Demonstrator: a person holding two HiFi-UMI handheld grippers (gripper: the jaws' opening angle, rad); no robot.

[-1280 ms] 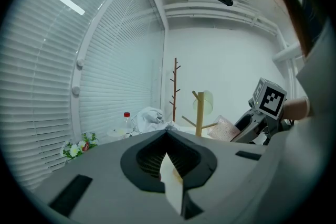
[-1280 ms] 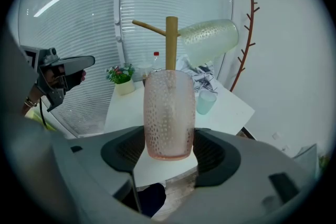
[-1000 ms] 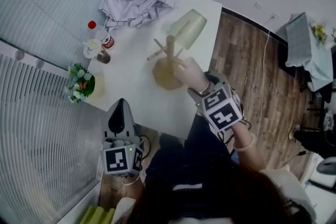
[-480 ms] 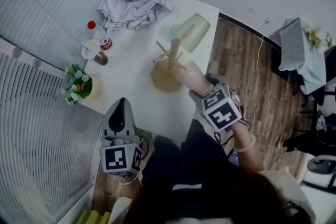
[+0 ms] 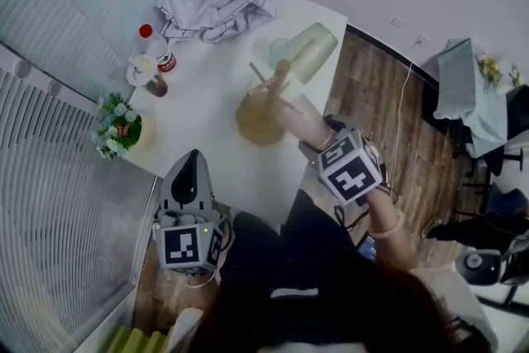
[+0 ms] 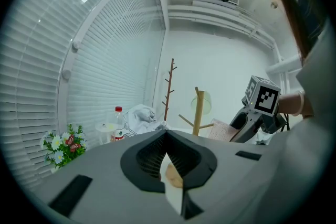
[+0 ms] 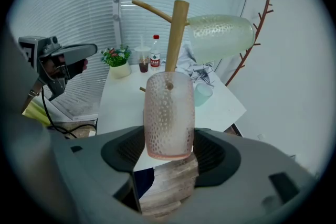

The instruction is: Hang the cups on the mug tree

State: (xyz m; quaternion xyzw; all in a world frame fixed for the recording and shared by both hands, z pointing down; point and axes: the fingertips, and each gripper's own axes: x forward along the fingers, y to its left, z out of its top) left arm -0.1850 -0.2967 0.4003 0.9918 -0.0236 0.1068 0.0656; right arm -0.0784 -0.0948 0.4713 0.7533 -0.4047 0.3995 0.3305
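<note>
**One cup up, a second at the peg**

At left, the left gripper hangs at the near edge of the white table. Its jaws are pressed together with nothing between them, well apart from the work.

Ahead of the right gripper stands the wooden mug tree. A pale green cup already hangs on a high peg, above and beyond that gripper's jaws.

The right gripper, tilted down, clamps a pink dimpled cup by its sides, with the cup's far end close against the tree's post. A peg tip seems to show through the cup's wall, so it looks to be going onto a lower peg. Whether it is seated there cannot be told.

Beyond the tree and to this gripper's right, a small teal cup stands on the table, seemingly the one left to hang.
</note>
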